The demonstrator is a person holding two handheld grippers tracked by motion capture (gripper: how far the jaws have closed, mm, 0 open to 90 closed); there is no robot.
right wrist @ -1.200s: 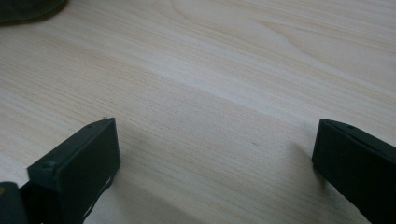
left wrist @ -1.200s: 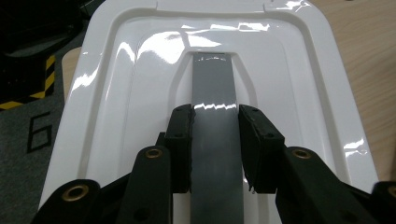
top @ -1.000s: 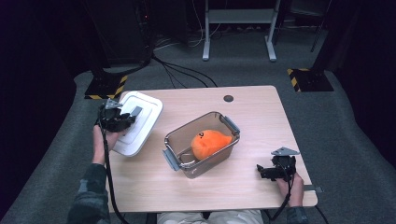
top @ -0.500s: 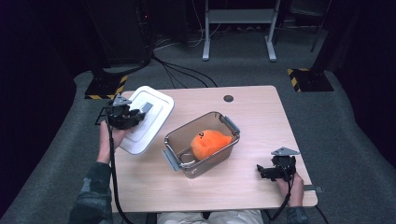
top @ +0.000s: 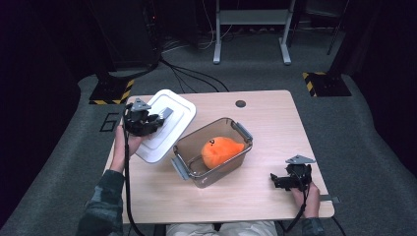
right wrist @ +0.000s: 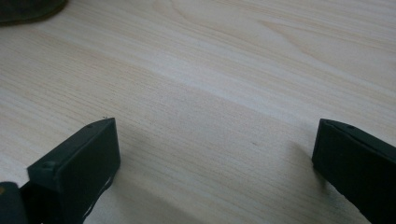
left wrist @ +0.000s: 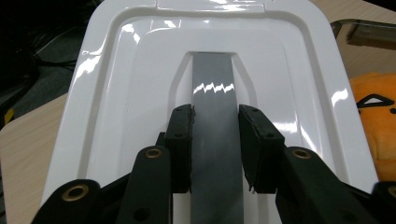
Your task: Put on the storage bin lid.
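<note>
A white plastic lid (top: pixel 167 125) with a grey centre handle (left wrist: pixel 215 121) hangs tilted above the table's left side. My left gripper (top: pixel 158 119) is shut on that grey handle, its two black pads (left wrist: pixel 181 140) pressing on either side of it. Right of the lid stands a clear plastic box (top: pixel 194 169) with grey clips, and an orange plush toy (top: pixel 220 150) lies inside it. The plush (left wrist: pixel 378 126) also peeks in at the right edge of the left gripper view. My right gripper (top: pixel 276 181) rests open at the table's front right, with bare wood between its jaws.
The light wooden table (top: pixel 275 128) has a small dark round hole (top: pixel 240 103) near its far edge. Dark stands and cables sit on the grey floor behind the table. A person's forearms come in from the front edge.
My left gripper has carried the lid up and toward the right, closer to the box. The right gripper has kept still.
</note>
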